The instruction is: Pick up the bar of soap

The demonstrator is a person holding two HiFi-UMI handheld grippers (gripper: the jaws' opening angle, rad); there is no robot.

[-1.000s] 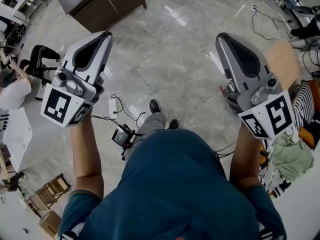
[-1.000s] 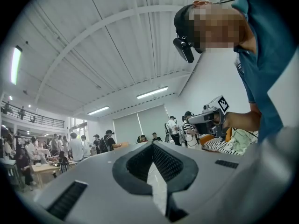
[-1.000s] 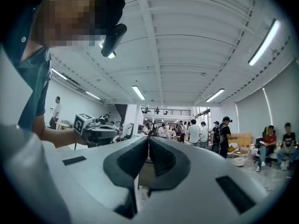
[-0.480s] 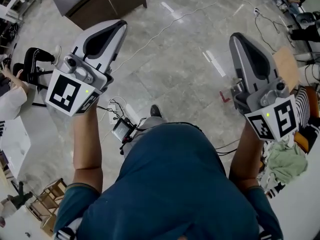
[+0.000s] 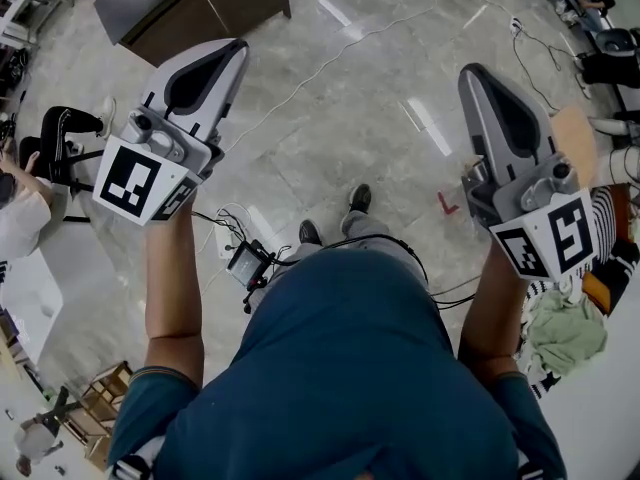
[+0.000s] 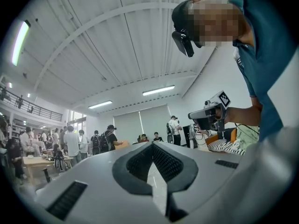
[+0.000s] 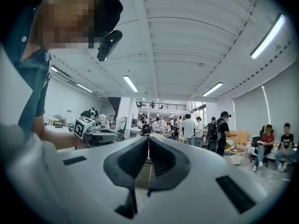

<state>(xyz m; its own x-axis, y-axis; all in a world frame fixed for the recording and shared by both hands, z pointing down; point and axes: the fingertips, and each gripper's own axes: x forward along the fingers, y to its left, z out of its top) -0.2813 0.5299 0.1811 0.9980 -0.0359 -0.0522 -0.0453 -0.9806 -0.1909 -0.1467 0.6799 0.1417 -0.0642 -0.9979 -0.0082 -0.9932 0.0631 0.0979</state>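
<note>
Grey marble floor (image 5: 340,128) beneath two level tongs; left tongs (image 5: 238,48) and right tongs (image 5: 470,73) both closed together, gripping nothing

I wear a dark teal short-sleeved shirt (image 5: 350,378), grey trousers (image 5: 378,228) and dark shoes (image 5: 360,198), and a black camera (image 6: 183,41) sits at my forehead. My left hand-held gripper (image 5: 233,52) and right hand-held gripper (image 5: 470,74) have smooth light-grey shells shaped like long teardrops, with black ribbed pads (image 6: 164,164) lining the inside. Each carries at its near end a white cube (image 5: 135,180) printed with black square markers, and a thin black cable (image 5: 410,248) loops at my waist.
</note>
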